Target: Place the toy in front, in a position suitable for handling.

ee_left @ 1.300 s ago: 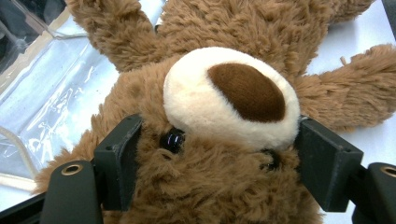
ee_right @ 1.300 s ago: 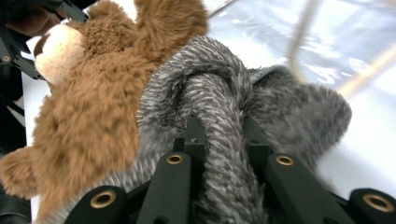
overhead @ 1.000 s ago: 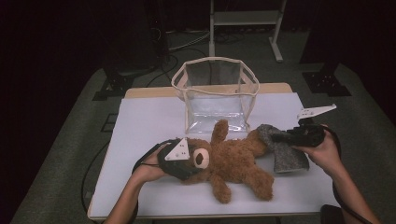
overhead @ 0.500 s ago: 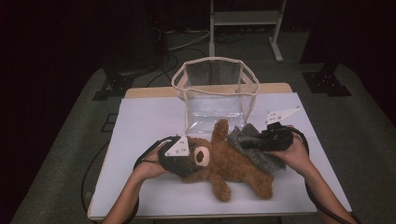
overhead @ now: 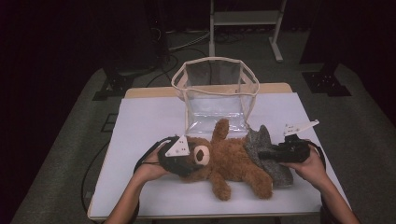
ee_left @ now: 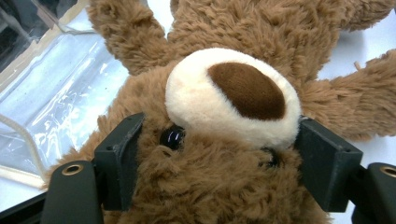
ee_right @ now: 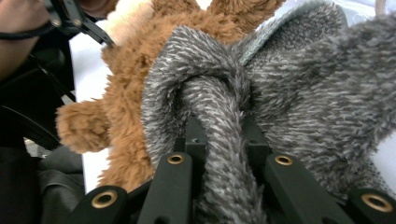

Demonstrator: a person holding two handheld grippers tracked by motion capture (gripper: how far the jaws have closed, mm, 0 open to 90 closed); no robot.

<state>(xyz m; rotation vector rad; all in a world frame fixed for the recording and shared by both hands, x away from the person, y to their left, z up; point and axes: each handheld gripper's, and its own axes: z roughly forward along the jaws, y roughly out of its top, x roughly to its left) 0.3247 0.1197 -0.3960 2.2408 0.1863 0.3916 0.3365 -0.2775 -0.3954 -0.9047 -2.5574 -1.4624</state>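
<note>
A brown teddy bear [overhead: 233,161] lies on its back on the white table [overhead: 149,126], head to the left. My left gripper [overhead: 194,158] is shut on the bear's head [ee_left: 233,93], one black finger [ee_left: 119,163] against each side of the face just below the cream muzzle. A grey knitted cloth [overhead: 261,142] lies bunched over the bear's lower body and right leg. My right gripper [overhead: 268,154] is shut on a fold of that grey cloth [ee_right: 303,93], which bulges up between its fingers [ee_right: 194,135]. Brown bear fur [ee_right: 135,70] shows just beyond the fold.
A clear plastic bag [overhead: 215,93] with a cream rim stands open behind the bear, its front wall close to the bear's raised arm. The table's front edge [overhead: 210,212] runs just beyond the bear's feet. Dark floor and a stand lie past the table.
The right gripper carried the grey cloth leftward onto the bear's lower body, then drew back a little right and lower. The left gripper stayed on the bear's head.
</note>
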